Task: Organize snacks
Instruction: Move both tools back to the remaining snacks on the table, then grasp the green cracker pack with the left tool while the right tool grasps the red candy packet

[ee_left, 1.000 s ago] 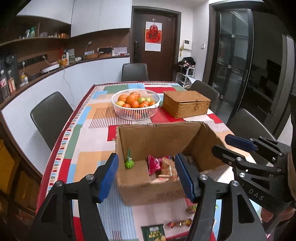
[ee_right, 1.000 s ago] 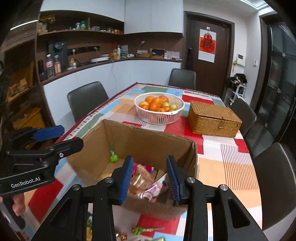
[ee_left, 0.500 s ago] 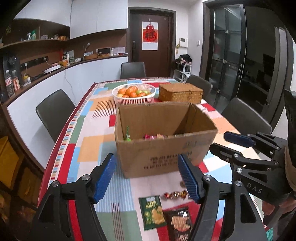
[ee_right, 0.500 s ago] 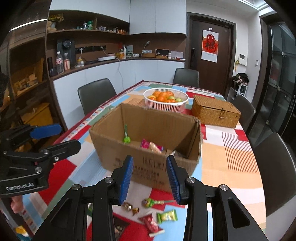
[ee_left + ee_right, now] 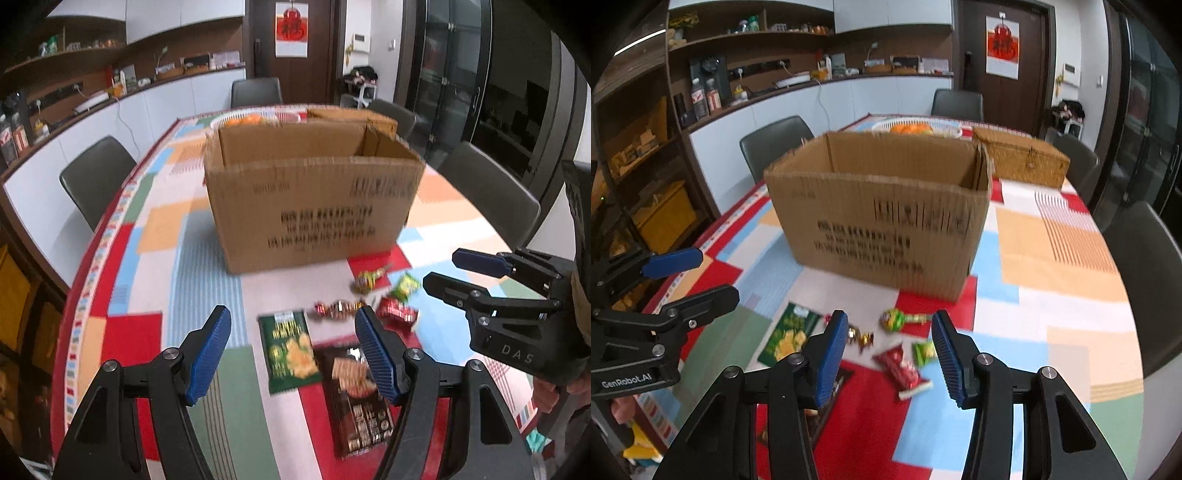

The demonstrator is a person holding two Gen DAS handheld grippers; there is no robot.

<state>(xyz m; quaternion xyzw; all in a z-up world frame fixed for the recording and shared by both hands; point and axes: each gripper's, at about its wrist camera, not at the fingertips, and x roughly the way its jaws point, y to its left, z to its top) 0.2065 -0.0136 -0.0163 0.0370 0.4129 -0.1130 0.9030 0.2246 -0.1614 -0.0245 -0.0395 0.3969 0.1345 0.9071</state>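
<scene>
An open cardboard box (image 5: 310,199) (image 5: 882,218) stands on the patterned table. In front of it lie loose snacks: a green chip bag (image 5: 290,350) (image 5: 788,330), a dark brown biscuit pack (image 5: 356,391), a red packet (image 5: 397,314) (image 5: 901,369), a small green packet (image 5: 406,286) (image 5: 923,352), a green lollipop (image 5: 365,278) (image 5: 897,319) and wrapped candies (image 5: 338,306) (image 5: 860,336). My left gripper (image 5: 293,354) is open and empty above the chip bag. My right gripper (image 5: 890,354) is open and empty above the red packet.
Behind the box are a white basket of oranges (image 5: 916,127) and a wicker box (image 5: 1021,155). Grey chairs (image 5: 96,177) (image 5: 1145,273) ring the table. Each gripper shows in the other's view, at the right (image 5: 498,280) and at the left (image 5: 665,280).
Both grippers have pulled back and down from over the box. The box interior is now out of sight and the snacks on the table in front of it have come into view.
</scene>
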